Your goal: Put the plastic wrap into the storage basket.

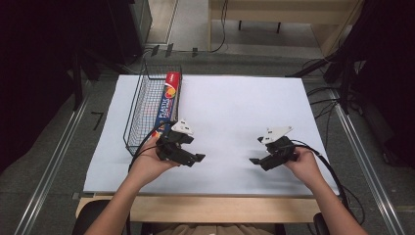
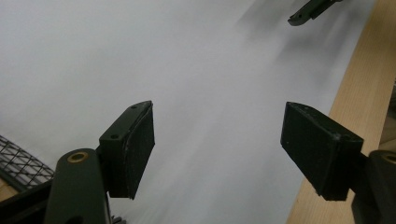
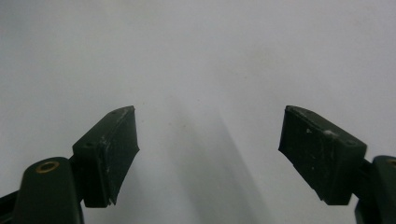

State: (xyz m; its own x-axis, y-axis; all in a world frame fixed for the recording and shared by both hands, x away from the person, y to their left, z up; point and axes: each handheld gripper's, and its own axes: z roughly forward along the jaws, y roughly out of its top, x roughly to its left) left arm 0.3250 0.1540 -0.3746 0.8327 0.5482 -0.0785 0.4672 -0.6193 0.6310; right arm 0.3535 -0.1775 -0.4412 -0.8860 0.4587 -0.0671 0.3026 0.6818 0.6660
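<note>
My left gripper (image 1: 195,158) hovers low over the white sheet (image 1: 235,107), just right of a black wire basket (image 1: 133,115). Its jaws stand wide open with nothing between them (image 2: 217,140). A long blue and red box of plastic wrap (image 1: 169,100) lies in the basket along its right wall. My right gripper (image 1: 255,160) is held over the sheet's front right part, its jaws also wide open and empty (image 3: 208,144). The two grippers point toward each other, a short gap apart.
The basket's corner (image 2: 18,163) shows at the lower left of the left gripper view, and a jaw of the right gripper (image 2: 310,10) at its top. The table's wooden front edge (image 1: 205,208) runs below the sheet. Cables and dark stands surround the table.
</note>
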